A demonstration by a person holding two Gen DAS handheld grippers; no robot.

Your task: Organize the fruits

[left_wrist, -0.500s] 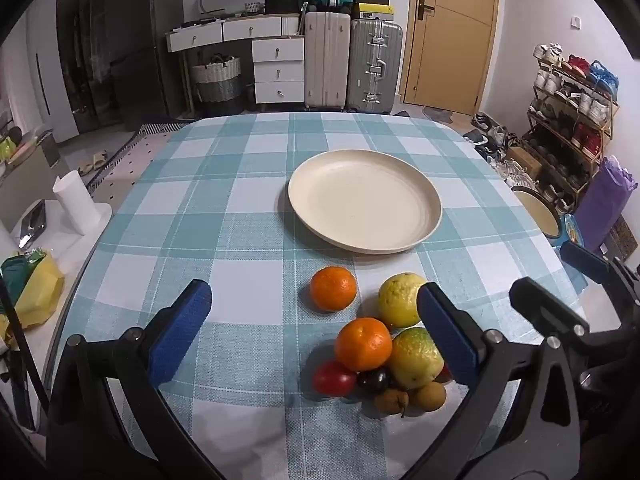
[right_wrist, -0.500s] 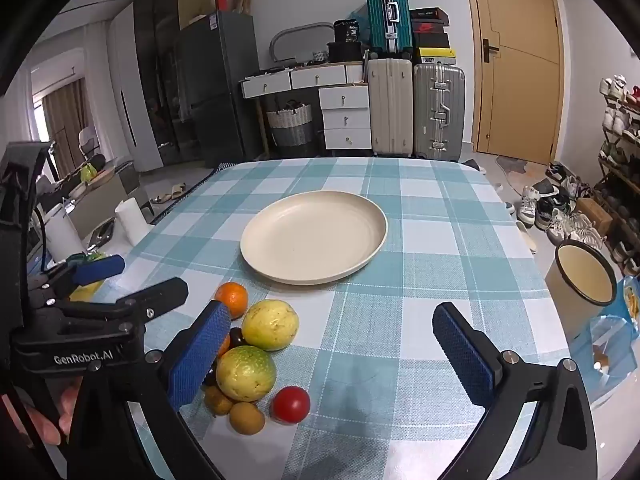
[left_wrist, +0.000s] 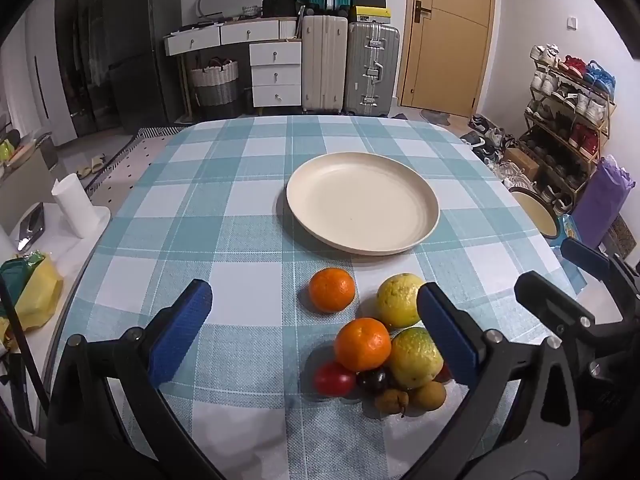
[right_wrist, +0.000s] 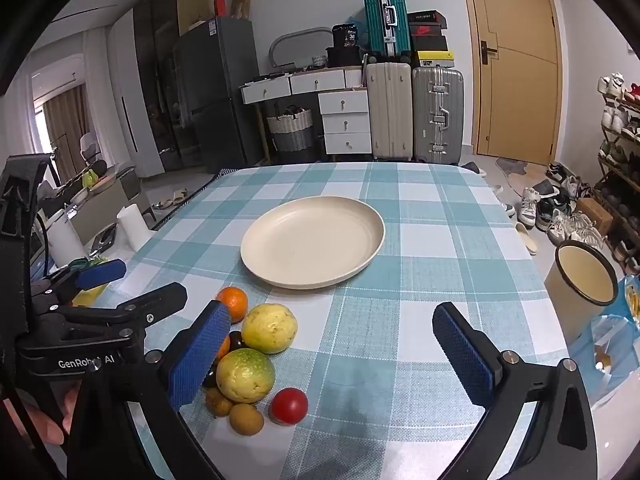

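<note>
While fruits sit near plate, both grippers' jaws gape w/ nothing between.

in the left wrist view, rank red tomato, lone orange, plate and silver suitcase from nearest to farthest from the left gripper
1. Red tomato, low in the fruit pile, between the jaws.
2. Lone orange, just beyond the pile.
3. Plate, mid-table.
4. Silver suitcase, at the far wall.

A lived-in home interior. A dining table in a checked cloth stands before suitcases, a refrigerator, a drawer unit and a crowded shoe rack beside a wooden door.
</note>
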